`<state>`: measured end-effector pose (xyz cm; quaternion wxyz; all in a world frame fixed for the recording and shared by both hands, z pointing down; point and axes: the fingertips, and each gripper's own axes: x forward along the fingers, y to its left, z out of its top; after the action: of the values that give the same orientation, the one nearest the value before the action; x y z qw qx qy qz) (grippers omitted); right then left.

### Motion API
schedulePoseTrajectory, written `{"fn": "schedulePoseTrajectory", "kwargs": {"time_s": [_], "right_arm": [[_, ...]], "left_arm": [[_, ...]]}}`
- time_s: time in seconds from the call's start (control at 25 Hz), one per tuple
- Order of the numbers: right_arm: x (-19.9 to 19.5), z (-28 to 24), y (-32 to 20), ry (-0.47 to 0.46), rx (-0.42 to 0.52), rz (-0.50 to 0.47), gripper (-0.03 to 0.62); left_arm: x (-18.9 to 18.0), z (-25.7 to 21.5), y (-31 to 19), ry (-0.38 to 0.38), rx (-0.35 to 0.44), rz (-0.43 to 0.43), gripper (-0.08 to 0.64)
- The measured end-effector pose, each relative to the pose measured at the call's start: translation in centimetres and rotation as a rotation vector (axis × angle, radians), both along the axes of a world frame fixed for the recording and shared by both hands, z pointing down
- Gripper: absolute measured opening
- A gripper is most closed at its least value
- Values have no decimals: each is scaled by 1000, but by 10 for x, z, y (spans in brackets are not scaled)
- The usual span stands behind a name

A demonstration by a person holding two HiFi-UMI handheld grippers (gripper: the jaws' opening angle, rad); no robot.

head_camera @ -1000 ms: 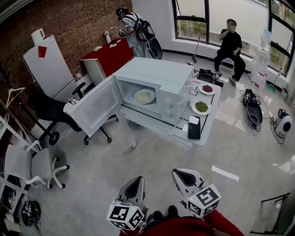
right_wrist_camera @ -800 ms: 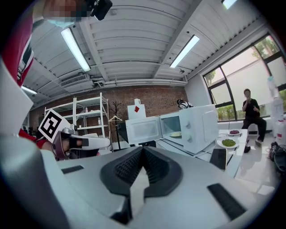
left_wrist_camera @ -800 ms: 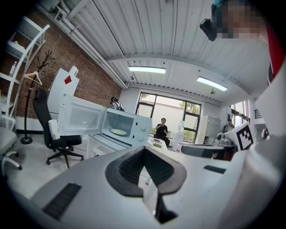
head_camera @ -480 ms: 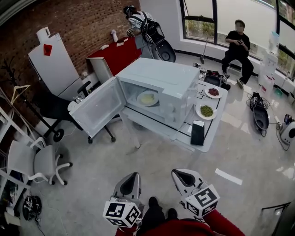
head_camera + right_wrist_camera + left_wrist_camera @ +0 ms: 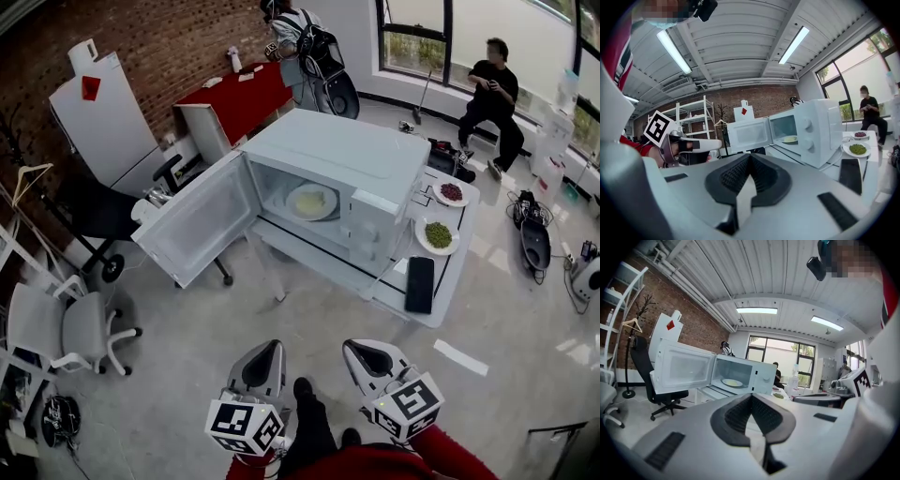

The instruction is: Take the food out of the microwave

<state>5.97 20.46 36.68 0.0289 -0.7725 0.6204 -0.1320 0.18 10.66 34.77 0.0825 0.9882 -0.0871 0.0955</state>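
The food [image 5: 312,200] is a pale yellow helping on a white plate [image 5: 296,208]. It sits on the floor of the microwave [image 5: 347,155], whose door [image 5: 192,225] stands swung wide. The oven is at one end of the white surface [image 5: 441,314], well apart from both grippers.

The left gripper [image 5: 265,352] and right gripper [image 5: 362,352] hang low near the person's body. Each has its fingers [image 5: 733,416] closed tip to tip on nothing, and both tips are aimed roughly toward the oven.

The plate looks stiff and glazed. I'd judge it light enough to lift but slippery and breakable, and the helping on it would slide if the plate tipped. The rim nearest the opening seems the place to take hold, one finger over and one under. The plate should be kept level as it is drawn out.

Being round, the plate has no long axis to speak of. It lies flat, face up. The cavity opens toward the person's side of the surface, with the door off to their left, so the way out is straight through that mouth.
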Motion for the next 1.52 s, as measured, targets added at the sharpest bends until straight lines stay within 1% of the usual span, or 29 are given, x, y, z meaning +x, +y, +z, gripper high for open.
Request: {"fn": "schedulePoseTrajectory", "kwargs": {"time_s": [0.24, 0.44, 0.6, 0.76, 0.92, 1.08, 1.32, 1.44, 1.52], "right_arm": [[21, 6, -55, -10, -34, 6, 11], [40, 6, -102, -39, -59, 47, 11], [55, 5, -130, -53, -75, 87, 11], [70, 4, -153, -48, -87, 126, 11], [84, 5, -163, -27, -95, 171, 11], [97, 6, -173, -27, -101, 211, 11], [125, -7, -161, -40, -110, 229, 11], [137, -7, -166, -45, -112, 226, 11], [144, -7, -171, -44, -115, 217, 11]], "left_arm": [[38, 6, -45, -28, 34, 60, 8], [71, 6, -89, -38, 15, 115, 8], [94, 10, -116, -45, -42, 156, 8], [113, 16, -138, -47, -87, 185, 9], [131, 24, -147, -28, -193, 215, 9], [150, 32, -155, -33, -285, 230, 9], [187, 31, -137, -77, -346, 226, 9], [201, 36, -137, -92, -372, 226, 11], [209, 39, -139, -103, -386, 225, 30]]}}
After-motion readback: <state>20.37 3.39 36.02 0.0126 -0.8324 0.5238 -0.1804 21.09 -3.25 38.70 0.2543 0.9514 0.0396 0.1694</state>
